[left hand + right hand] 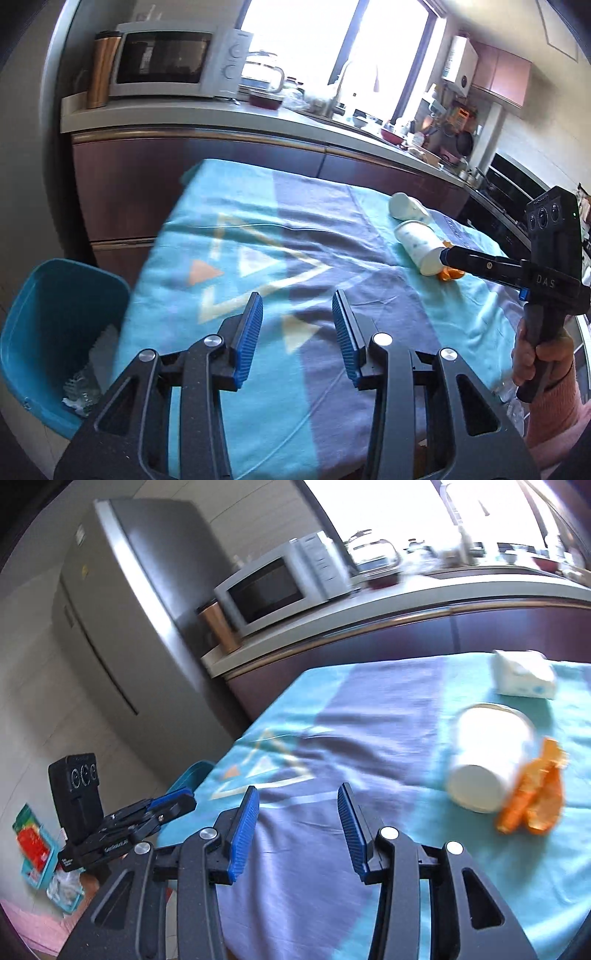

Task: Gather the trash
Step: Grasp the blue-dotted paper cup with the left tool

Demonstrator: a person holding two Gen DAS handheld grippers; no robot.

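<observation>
Left wrist view. The blue bin stands at the lower left of the frame, just beside the table's left edge, with crumpled clear trash on its floor. The left gripper hovers at lower centre over the patterned tablecloth, jaws partly apart, nothing between the blue pads. The white paper cup lies on its side at right of centre, well apart from this gripper, long axis running from upper left to lower right, closed base toward the lower right. An orange wrapper touches the base. A white tissue pack lies just beyond the cup. The right gripper, held by a hand at the right edge, has its tip at the cup's base; its jaws are hidden here. Bare cloth fills the room between the left gripper and the cup.

Right wrist view. The left gripper sits at lower left, off the table's left edge. The right gripper stands partly open and empty over the cloth. The cup, wrapper and tissue pack lie to the right, motion-blurred.
</observation>
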